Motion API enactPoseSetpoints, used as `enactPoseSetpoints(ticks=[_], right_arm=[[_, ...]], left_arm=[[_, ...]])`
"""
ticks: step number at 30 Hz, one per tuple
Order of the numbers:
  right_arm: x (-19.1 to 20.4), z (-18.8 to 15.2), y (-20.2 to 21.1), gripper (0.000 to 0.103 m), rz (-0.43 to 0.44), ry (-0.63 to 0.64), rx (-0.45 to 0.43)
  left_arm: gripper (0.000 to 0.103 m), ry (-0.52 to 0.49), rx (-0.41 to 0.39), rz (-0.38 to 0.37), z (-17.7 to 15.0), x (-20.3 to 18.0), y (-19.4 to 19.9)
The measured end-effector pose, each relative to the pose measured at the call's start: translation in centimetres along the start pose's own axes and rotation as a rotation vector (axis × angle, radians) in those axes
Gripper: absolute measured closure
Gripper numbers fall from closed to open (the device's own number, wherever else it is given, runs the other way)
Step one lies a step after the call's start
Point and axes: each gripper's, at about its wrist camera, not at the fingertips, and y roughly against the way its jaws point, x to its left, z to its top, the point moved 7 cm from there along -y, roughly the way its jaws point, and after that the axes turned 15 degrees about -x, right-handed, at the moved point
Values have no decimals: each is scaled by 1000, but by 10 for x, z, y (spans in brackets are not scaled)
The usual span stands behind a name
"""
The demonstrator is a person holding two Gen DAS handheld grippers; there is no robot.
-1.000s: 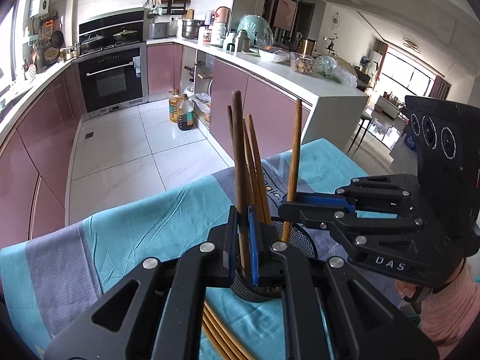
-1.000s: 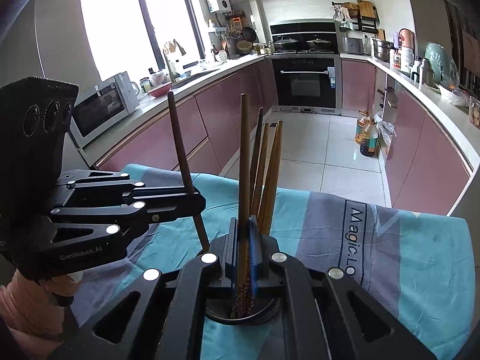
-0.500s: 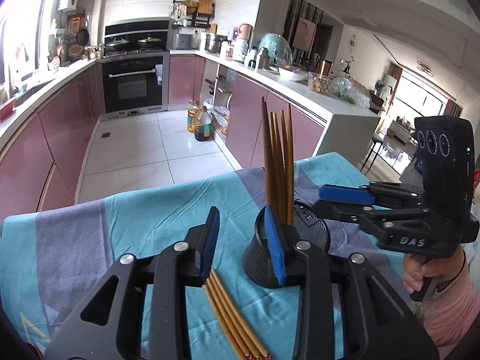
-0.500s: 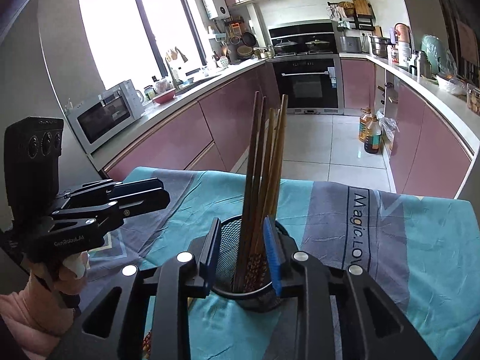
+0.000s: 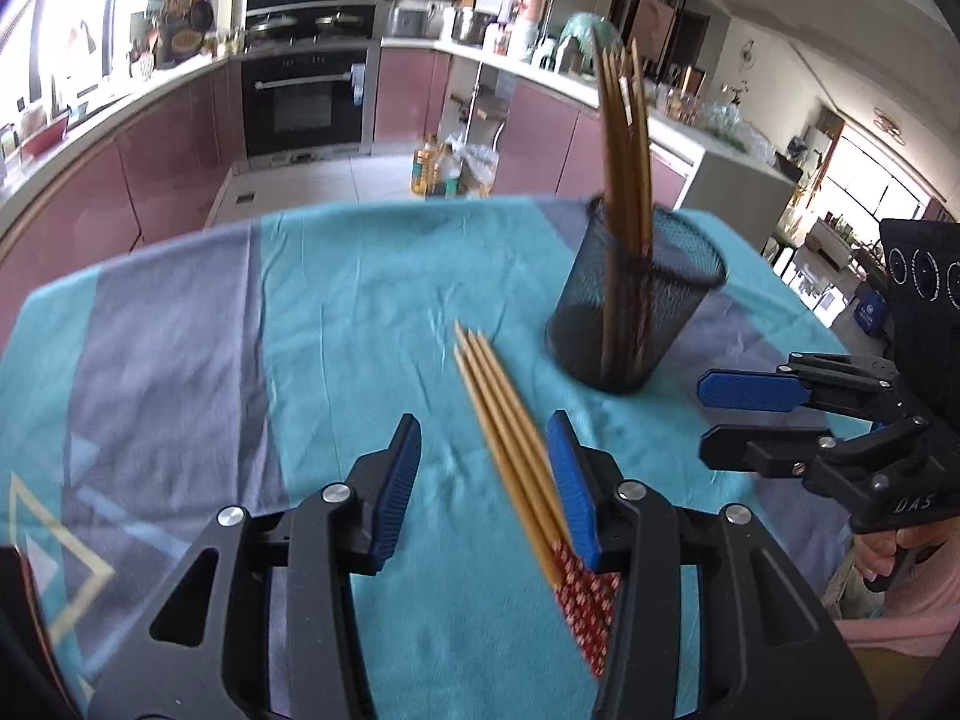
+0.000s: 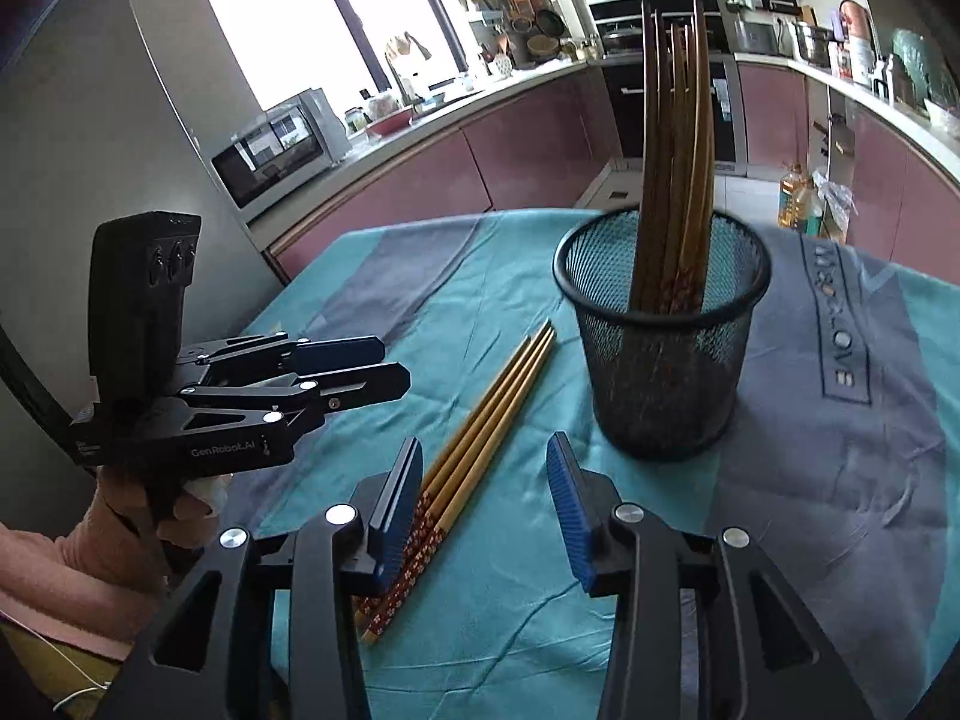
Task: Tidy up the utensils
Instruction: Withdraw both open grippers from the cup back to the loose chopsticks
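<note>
A black mesh cup [image 5: 636,312] [image 6: 666,360] stands on the cloth with several brown chopsticks [image 5: 624,138] [image 6: 678,150] upright in it. Beside it, several loose chopsticks [image 5: 510,438] [image 6: 480,426] with red patterned ends lie flat in a bundle. My left gripper [image 5: 483,426] [image 6: 393,367] hovers over that bundle; its jaws are opening and the pads press on nothing. My right gripper [image 6: 485,450] [image 5: 708,420] hangs just short of the cup, above the bundle's patterned ends, jaws opening and nothing held.
A teal and grey tablecloth [image 5: 300,330] [image 6: 840,480] covers the table, whose far edge drops to a tiled kitchen floor. Pink cabinets, an oven [image 5: 306,102] and a microwave [image 6: 276,144] stand beyond. A pink sleeve shows behind each gripper.
Both grippers were shut on chopsticks standing in the cup. They have let go, opened, drawn back from the cup and sunk toward the loose bundle on the cloth.
</note>
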Motion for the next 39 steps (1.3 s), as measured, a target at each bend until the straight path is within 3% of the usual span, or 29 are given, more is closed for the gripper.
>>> enactPoseSetpoints(ticks=[9,31,39], right_arm=[[5,-28,-28,62,-44,-9,68],[8,-35,-49,62,-100,43,95],[10,-35,-56,64,-127,78,102]], left_arm=[[59,12,72,3,-44,-3,-13],[58,-46,84,35,-50,-13,-20],[70,-9,86,53,-48,-4,-23]])
